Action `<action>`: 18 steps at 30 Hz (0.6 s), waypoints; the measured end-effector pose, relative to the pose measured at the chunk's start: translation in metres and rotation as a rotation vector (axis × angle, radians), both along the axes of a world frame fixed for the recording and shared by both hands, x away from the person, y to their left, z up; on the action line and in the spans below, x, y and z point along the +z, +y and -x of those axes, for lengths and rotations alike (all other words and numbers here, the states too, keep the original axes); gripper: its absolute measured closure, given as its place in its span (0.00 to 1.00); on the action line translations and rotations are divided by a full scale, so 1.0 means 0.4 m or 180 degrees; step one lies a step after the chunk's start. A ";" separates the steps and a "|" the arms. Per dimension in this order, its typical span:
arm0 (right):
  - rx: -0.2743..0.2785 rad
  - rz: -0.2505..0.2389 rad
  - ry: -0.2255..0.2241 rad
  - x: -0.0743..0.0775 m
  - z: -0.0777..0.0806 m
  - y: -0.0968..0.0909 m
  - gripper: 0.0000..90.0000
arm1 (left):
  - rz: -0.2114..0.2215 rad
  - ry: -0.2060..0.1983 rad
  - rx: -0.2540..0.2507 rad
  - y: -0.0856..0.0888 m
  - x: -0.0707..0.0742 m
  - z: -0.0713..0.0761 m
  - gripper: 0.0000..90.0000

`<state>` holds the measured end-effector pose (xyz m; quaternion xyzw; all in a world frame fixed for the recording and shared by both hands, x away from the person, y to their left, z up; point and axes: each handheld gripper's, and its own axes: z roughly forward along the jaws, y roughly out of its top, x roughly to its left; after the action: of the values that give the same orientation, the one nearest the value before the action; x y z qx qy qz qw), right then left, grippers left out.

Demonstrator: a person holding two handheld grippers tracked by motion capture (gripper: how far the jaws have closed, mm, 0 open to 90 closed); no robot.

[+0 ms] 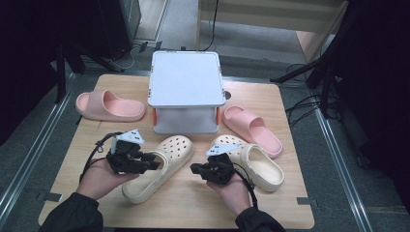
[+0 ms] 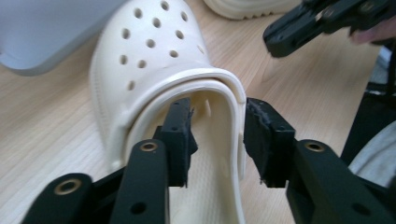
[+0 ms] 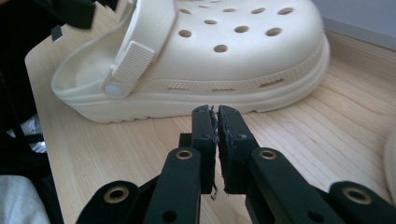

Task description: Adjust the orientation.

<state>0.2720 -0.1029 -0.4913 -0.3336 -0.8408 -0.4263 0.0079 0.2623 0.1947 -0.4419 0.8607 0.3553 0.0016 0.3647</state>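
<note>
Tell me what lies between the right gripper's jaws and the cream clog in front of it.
Nothing: in the right gripper view, bare wooden table separates the shut right gripper from the cream clog.

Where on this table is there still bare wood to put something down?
Free wood lies along the near edge of the table, between the two sleeves, and at the left edge below the pink slide. The middle is crowded: white box, two cream clogs, both grippers. The right pink slide fills the right side.
</note>
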 end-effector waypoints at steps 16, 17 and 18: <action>0.0225 0.0032 0.0029 -0.031 0.003 0.076 1.00 | -0.0123 0.0062 0.0323 0.123 -0.064 -0.021 0.93; 0.0240 0.0029 0.0013 -0.031 0.004 0.079 1.00 | -0.0125 0.0068 0.0358 0.130 -0.069 -0.020 0.93; 0.0259 0.0036 -0.0008 -0.031 0.006 0.084 1.00 | -0.0130 0.0084 0.0391 0.138 -0.073 -0.019 0.93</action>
<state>0.2697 -0.0695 -0.5039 -0.2987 -0.8560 -0.4214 0.0222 0.2698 0.2499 -0.4712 0.8445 0.4121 0.0199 0.3416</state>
